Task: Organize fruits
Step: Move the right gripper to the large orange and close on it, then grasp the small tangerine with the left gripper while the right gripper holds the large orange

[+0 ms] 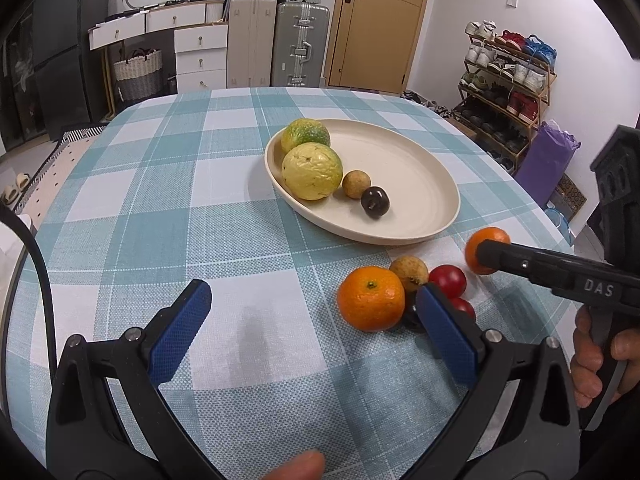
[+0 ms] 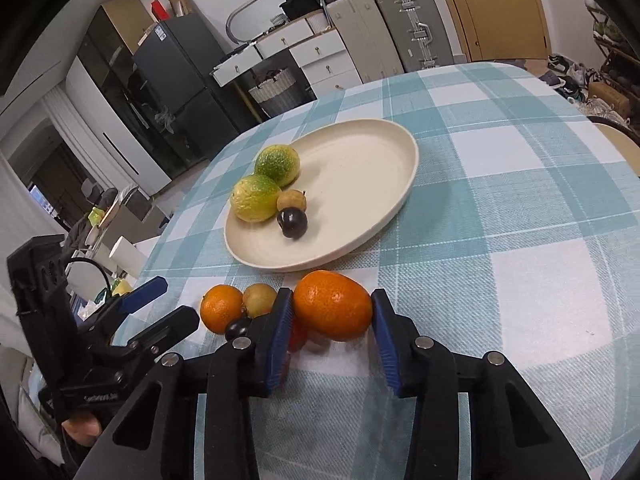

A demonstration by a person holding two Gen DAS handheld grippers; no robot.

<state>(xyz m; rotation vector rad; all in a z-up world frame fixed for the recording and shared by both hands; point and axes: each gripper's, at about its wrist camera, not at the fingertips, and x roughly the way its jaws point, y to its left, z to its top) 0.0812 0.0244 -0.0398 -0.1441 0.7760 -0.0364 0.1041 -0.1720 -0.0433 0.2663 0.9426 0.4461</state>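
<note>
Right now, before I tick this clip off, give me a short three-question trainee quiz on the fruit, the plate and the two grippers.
1. True or false: the right gripper has an orange between its fingers.
2. How many fruits lie on the cream plate?
3. Multiple choice: the left gripper is A) shut on a tomato, B) open with nothing between its fingers, C) resting on the plate.

Key:
1. True; both blue pads press on it.
2. Four: two yellow-green fruits, a small tan fruit and a dark fruit.
3. B.
</note>
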